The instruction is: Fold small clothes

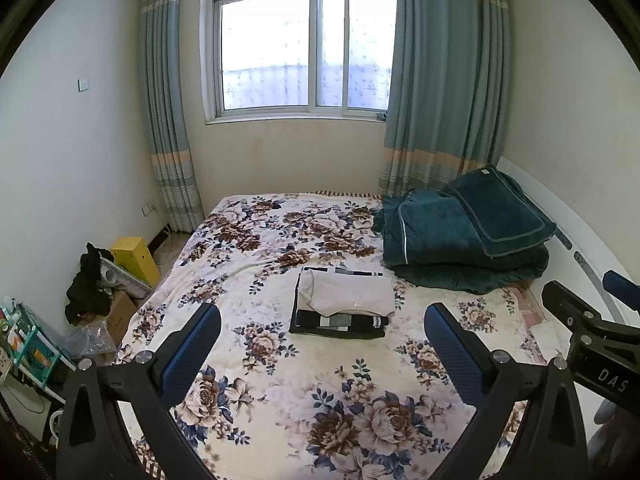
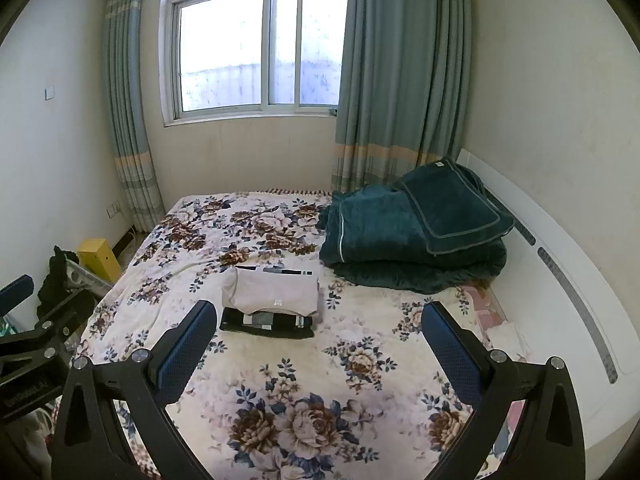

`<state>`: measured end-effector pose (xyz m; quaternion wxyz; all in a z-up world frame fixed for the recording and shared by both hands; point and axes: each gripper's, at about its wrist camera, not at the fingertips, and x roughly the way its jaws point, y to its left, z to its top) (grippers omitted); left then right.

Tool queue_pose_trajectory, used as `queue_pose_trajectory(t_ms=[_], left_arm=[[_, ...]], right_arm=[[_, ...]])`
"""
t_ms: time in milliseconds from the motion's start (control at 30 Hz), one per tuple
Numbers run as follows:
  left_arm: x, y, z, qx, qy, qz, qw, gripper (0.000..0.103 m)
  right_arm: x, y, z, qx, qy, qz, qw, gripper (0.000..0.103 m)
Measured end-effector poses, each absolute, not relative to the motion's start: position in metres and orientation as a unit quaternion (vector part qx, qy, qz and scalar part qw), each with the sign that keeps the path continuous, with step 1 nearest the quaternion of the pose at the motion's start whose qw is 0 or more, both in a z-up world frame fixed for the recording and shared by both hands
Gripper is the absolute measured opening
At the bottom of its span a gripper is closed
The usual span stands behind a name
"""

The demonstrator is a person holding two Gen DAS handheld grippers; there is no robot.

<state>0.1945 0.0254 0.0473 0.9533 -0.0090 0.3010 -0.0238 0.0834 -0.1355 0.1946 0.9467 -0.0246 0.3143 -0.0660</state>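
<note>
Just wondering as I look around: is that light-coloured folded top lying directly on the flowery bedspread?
No, the light folded top rests on a dark folded garment, which itself lies on the floral bedspread.

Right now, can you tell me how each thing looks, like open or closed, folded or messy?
Left tongs: open, holding nothing.
Right tongs: open, holding nothing.
Beige garment: folded, on top of the stack.
Black patterned garment: folded, flat under the beige one.
Green quilt: folded, piled near the headboard.
Curtains: drawn apart.
Window: looks shut.
Floral bedspread: spread out, slightly wrinkled.
</note>
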Motion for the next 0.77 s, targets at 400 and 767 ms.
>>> queue_pose_trajectory(t_ms=[400,767], left_arm=[[0.1921,0.0235,0.0475,-0.009,0.300,-0.022,0.954,0.103],[0.1900,0.0232,0.0483,-0.011,0.296,-0.023,0.955,0.103]], right_arm=[[0.0873,-0.1315,0.1982,-0.020,0.312,-0.066,0.948,0.103],[0.0838,-0.1297,0.1982,-0.018,0.313,-0.068,0.947,0.103]])
